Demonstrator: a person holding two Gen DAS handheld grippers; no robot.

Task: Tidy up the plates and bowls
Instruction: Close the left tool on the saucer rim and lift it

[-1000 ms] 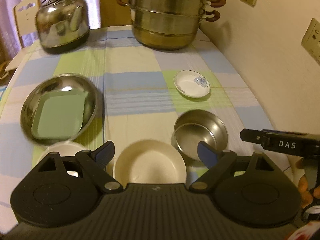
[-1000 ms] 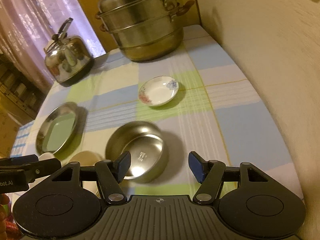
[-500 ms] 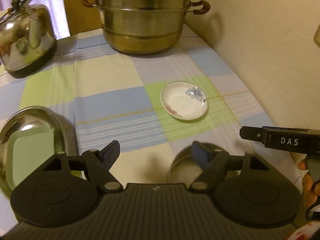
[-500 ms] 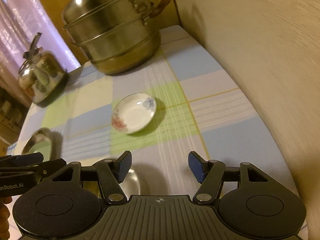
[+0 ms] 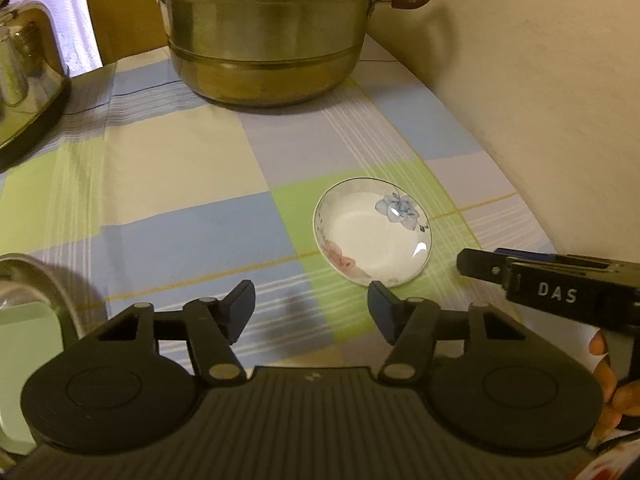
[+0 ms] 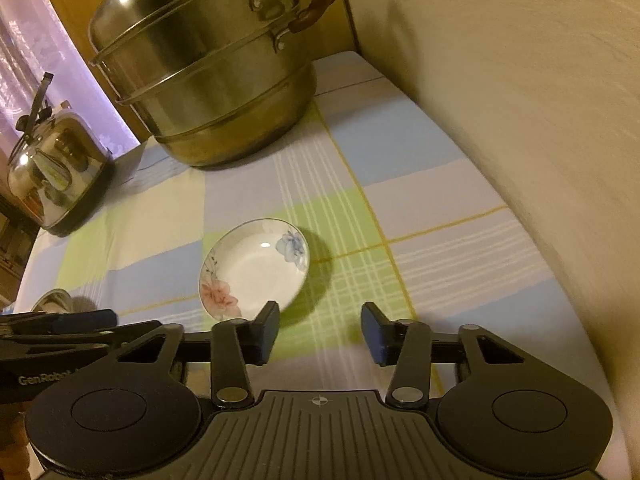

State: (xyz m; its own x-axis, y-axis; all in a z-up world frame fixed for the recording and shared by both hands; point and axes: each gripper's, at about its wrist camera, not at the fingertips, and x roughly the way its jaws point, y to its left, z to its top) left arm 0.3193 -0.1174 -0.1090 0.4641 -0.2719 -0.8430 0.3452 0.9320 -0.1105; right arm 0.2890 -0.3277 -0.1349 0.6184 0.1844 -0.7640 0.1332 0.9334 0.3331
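White saucer [image 5: 374, 234], blue and pink flowers, upright on tablecloth [image 5: 180, 184].

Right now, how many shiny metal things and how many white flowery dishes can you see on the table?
Shiny metal things: 3 (big steamer pot, kettle, metal plate at the left edge)
White flowery dishes: 1 (small dish)
Total: 4
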